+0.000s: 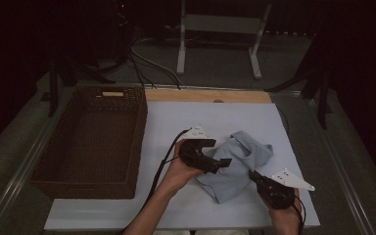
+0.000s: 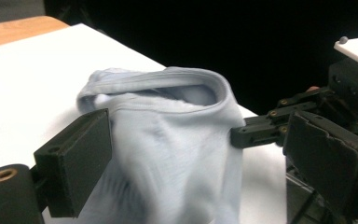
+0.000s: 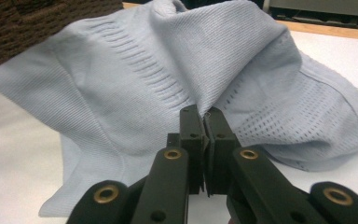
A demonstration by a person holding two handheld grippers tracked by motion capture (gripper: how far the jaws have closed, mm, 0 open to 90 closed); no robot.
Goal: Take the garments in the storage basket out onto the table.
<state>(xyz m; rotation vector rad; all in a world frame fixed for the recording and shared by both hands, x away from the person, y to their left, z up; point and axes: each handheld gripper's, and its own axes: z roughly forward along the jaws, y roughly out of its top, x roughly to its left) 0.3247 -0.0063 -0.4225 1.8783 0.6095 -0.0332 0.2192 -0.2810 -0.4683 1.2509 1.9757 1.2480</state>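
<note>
The right claw is clamped on the pale blue knitted cloth, while the left claw stands apart around it.

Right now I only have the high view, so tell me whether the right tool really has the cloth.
Observer: Yes. In the right gripper view the right tool is shut on a raised fold of the light blue cloth.
Operator: Now report the left tool.
Observer: In the left gripper view the left tool stands wide open. The cloth is bunched between its jaws but not clamped.
Operator: Describe the fabric beside the pinch.
Observer: There is ribbed knit on one side of the fold and a panel of small holes on the other.
</note>
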